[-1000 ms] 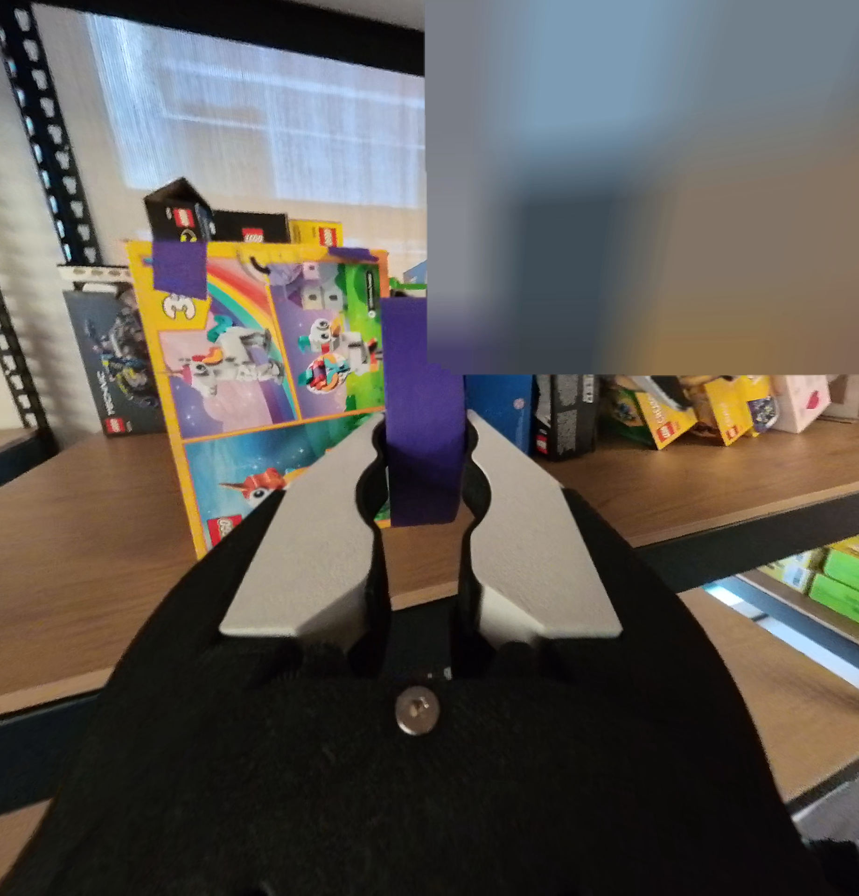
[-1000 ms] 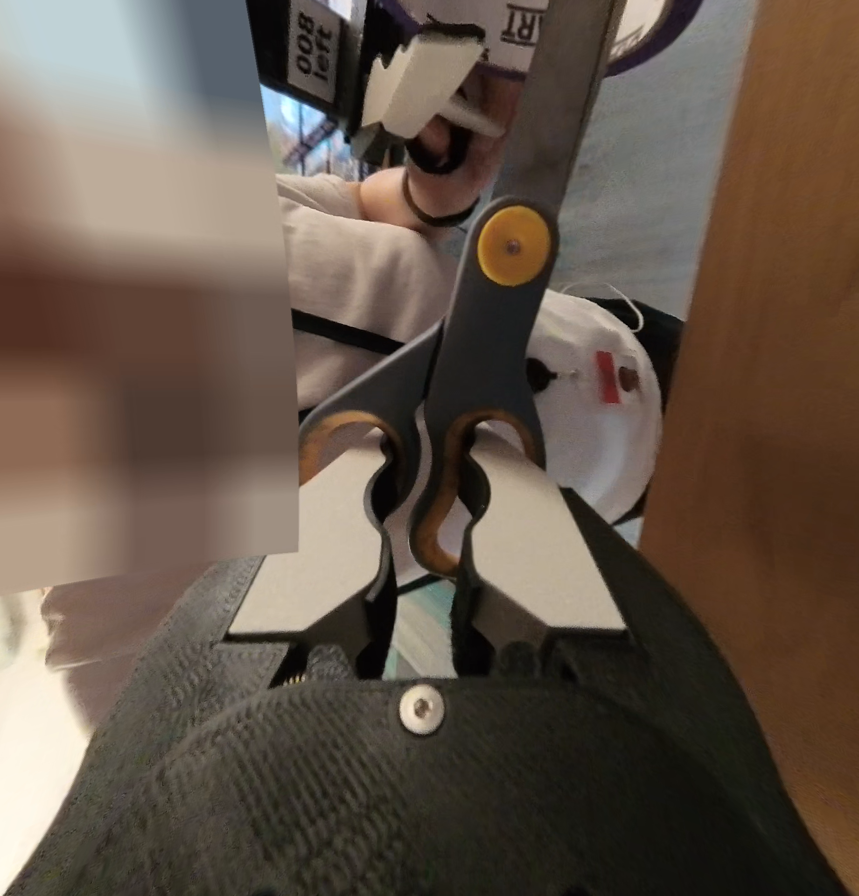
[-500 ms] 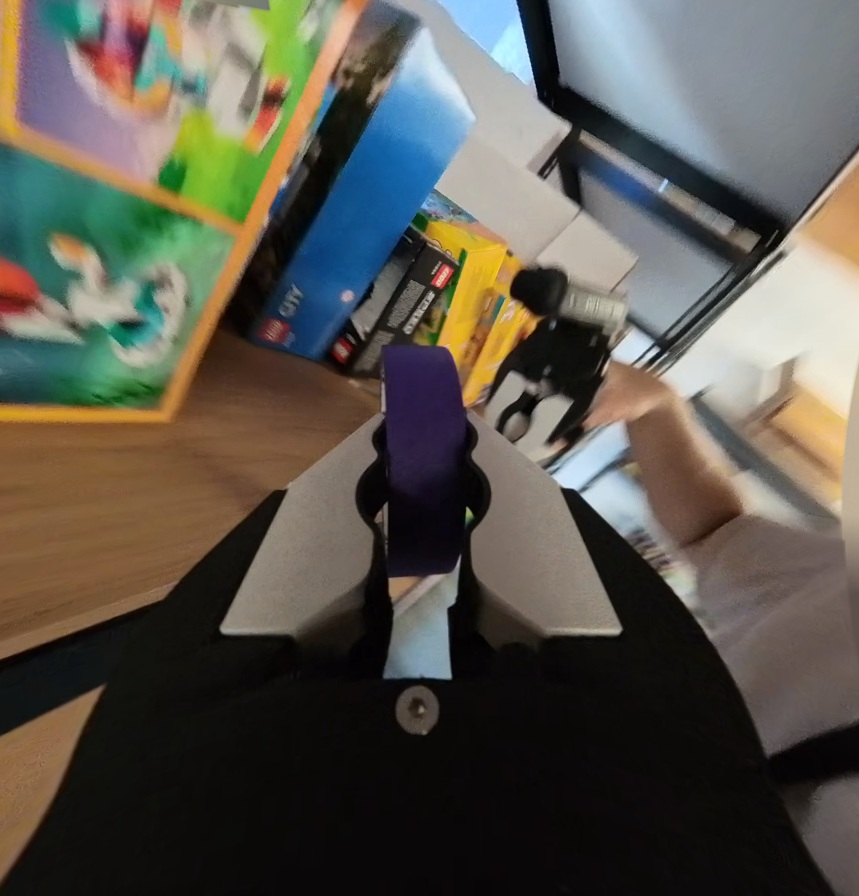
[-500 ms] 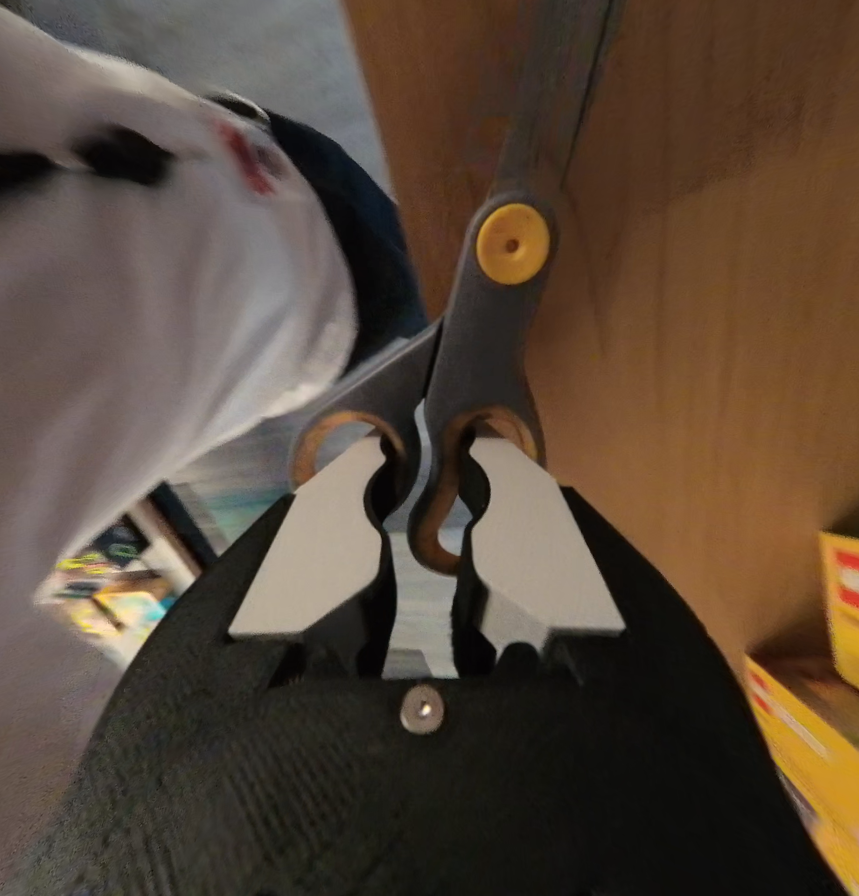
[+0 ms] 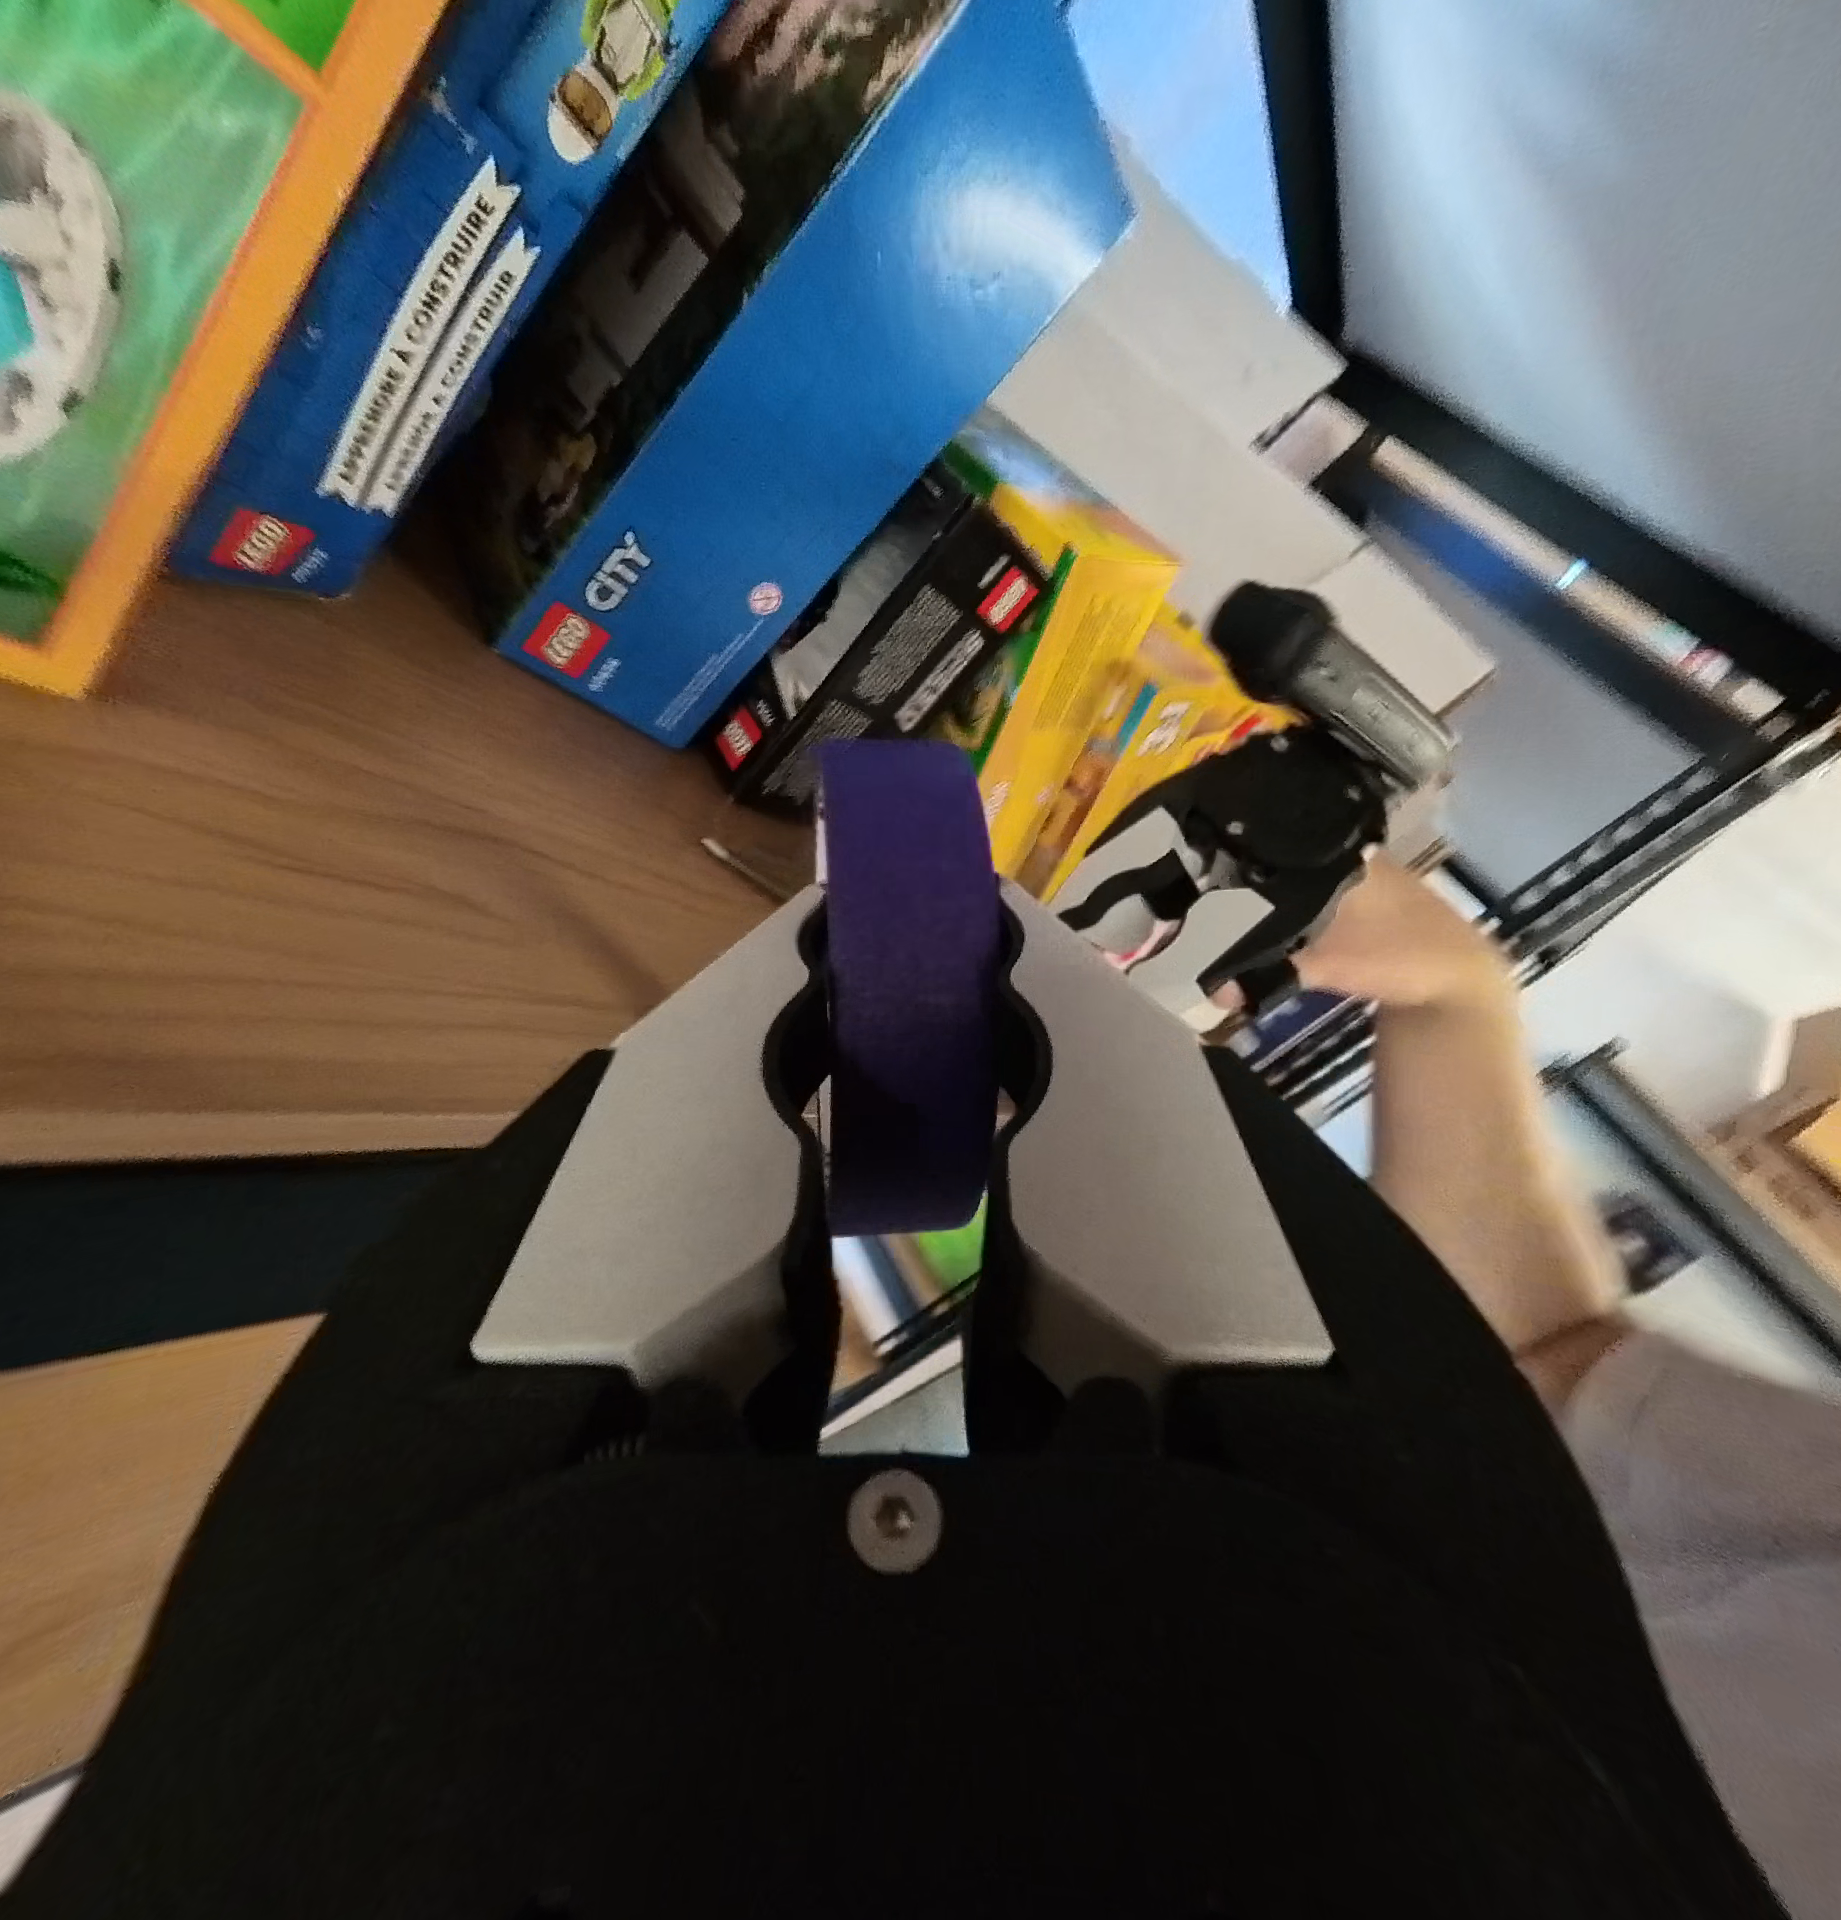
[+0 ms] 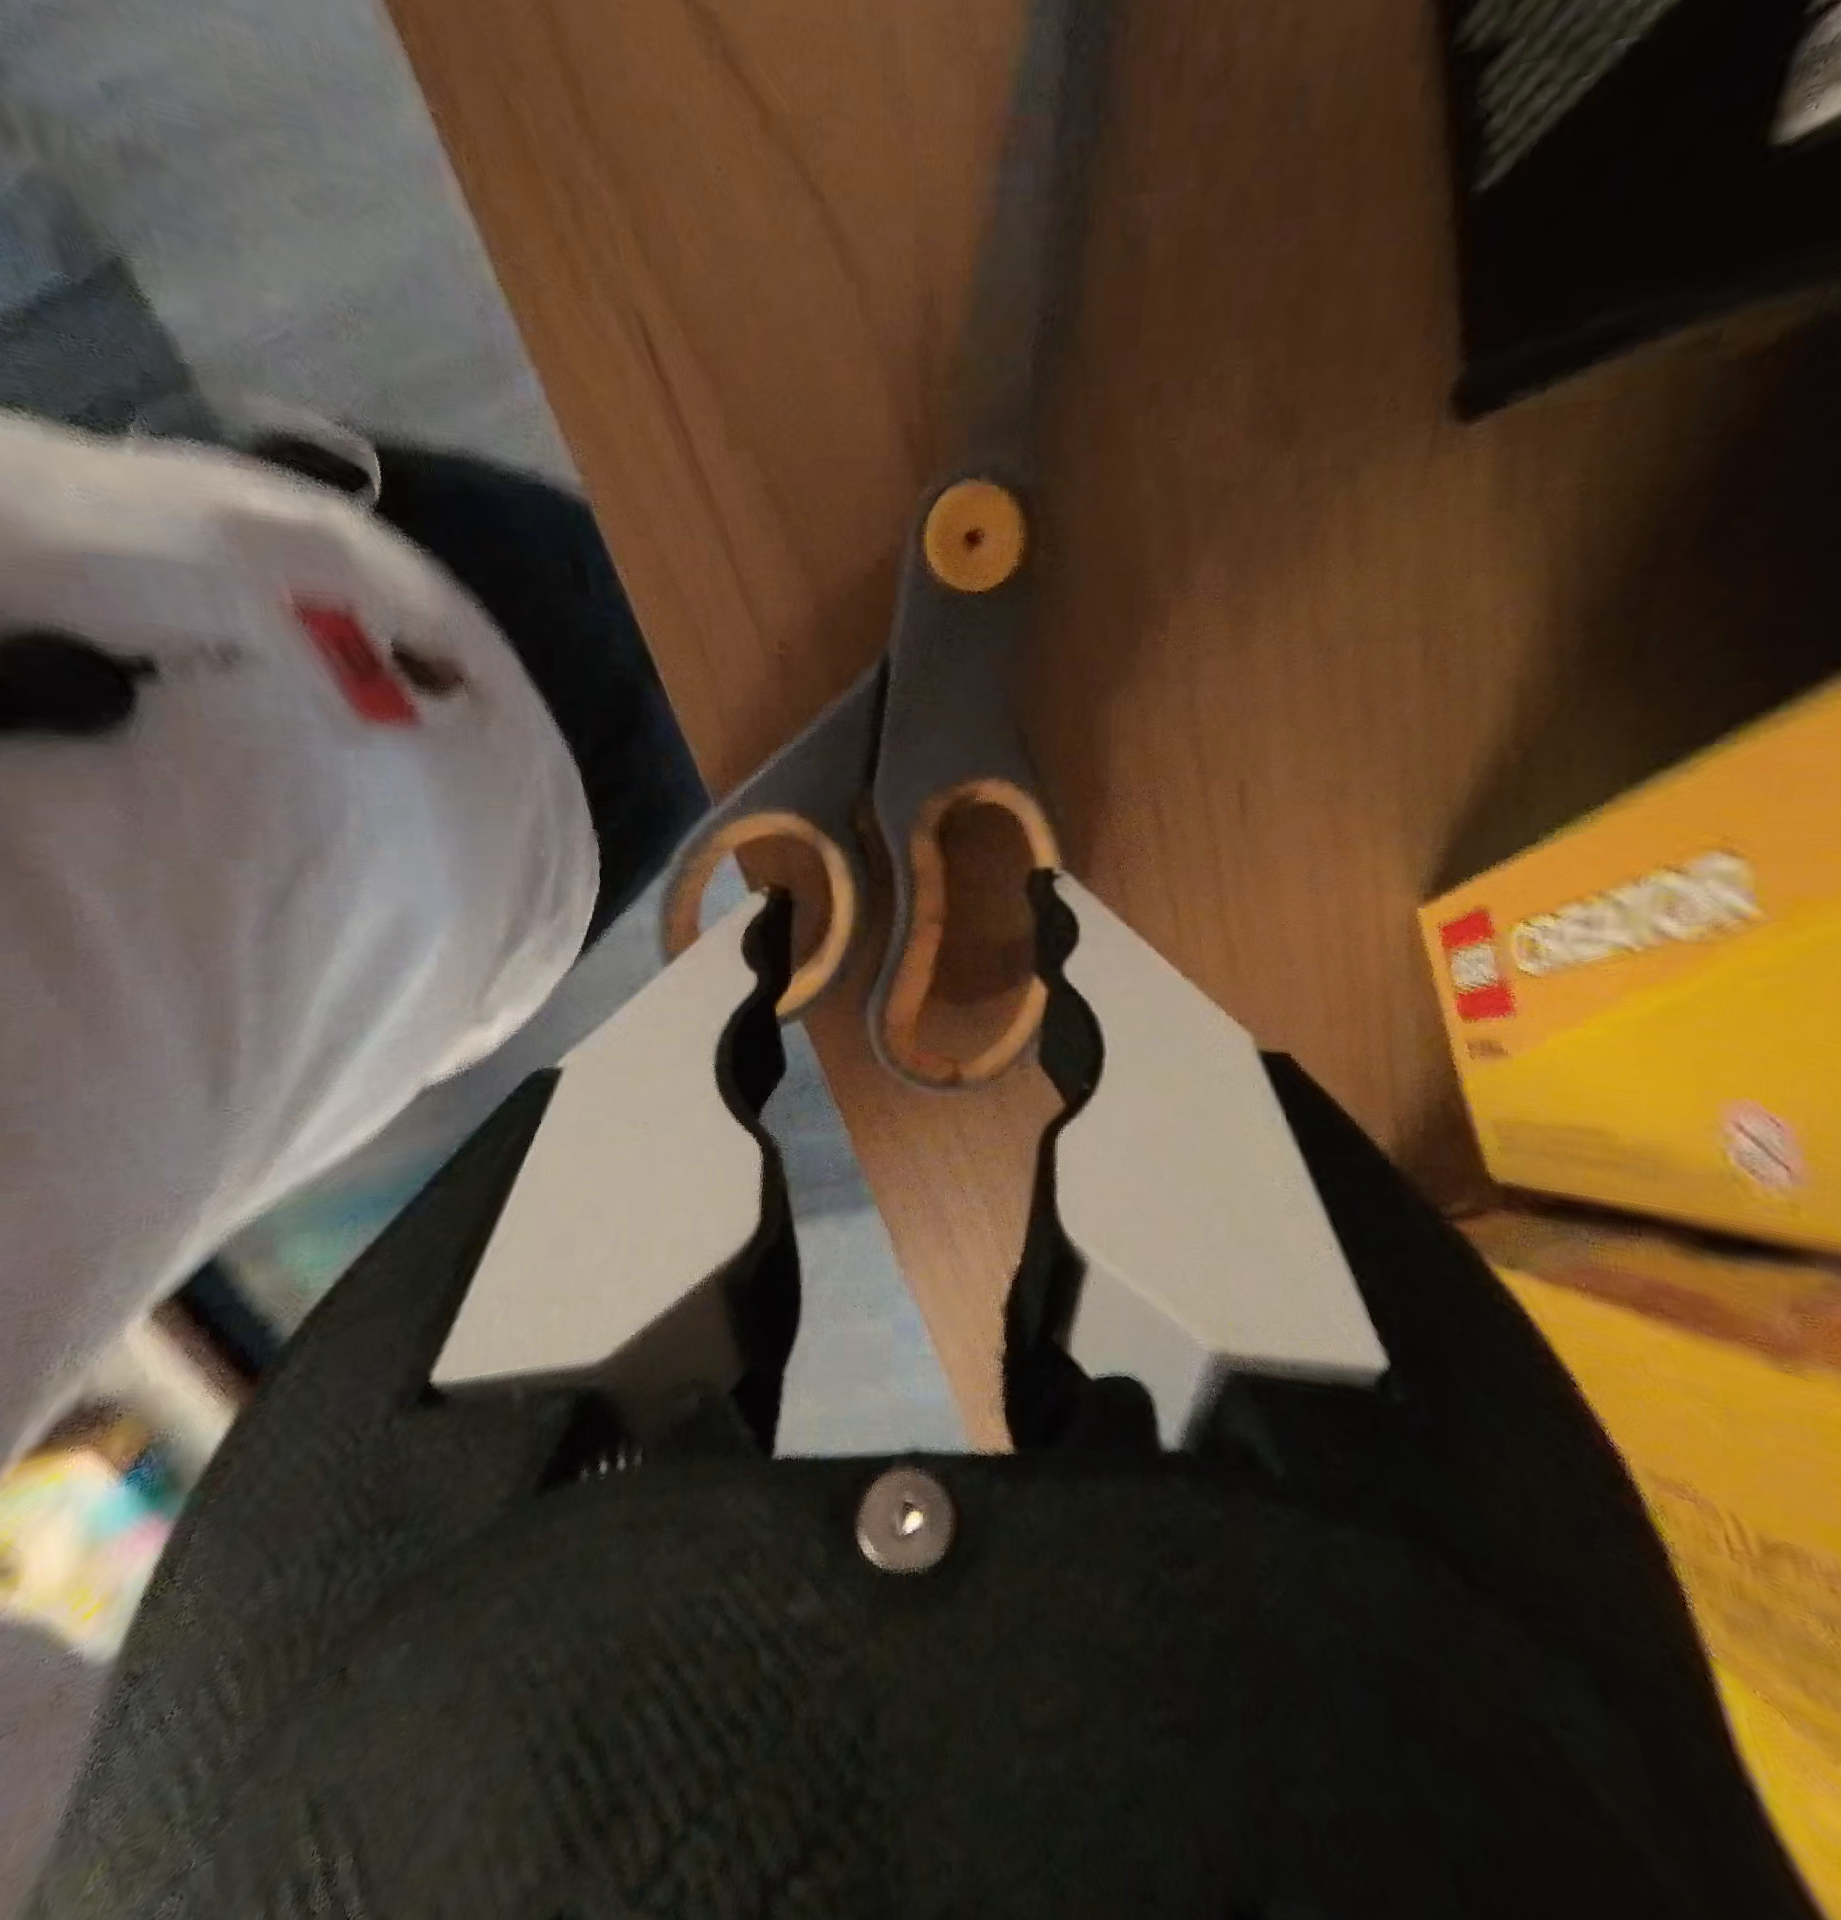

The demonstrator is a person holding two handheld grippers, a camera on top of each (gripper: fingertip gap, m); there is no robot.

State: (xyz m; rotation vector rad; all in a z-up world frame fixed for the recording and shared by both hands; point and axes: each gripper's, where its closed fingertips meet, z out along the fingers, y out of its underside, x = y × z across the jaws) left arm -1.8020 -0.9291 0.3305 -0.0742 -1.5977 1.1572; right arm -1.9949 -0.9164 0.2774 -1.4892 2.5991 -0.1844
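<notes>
My left gripper (image 5: 911,914) is shut on a roll of purple tape (image 5: 911,987), which stands on edge between the pads, above a wooden shelf (image 5: 324,883). My right gripper (image 6: 905,894) is open. Grey scissors with orange-lined handles (image 6: 957,665) lie on the wooden shelf (image 6: 1259,623), their handle loops between the spread fingertips and the blades pointing away. The pads do not press on the handles. The right gripper's black body (image 5: 1280,821) and the hand holding it also show in the left wrist view, to the right.
Toy boxes stand along the shelf: an orange-edged one (image 5: 116,364), blue ones (image 5: 791,436), a black one (image 5: 895,665) and yellow ones (image 5: 1082,686). In the right wrist view a yellow box (image 6: 1674,1039) lies at right, a black box (image 6: 1674,156) beyond it. A person's white garment (image 6: 220,831) fills the left. My right fingertips sit around 20 centimeters from my left ones.
My right gripper's jaws have spread and let go of the scissors handle, and the scissors now rest on the shelf. My left gripper swung right and down, still holding the tape.
</notes>
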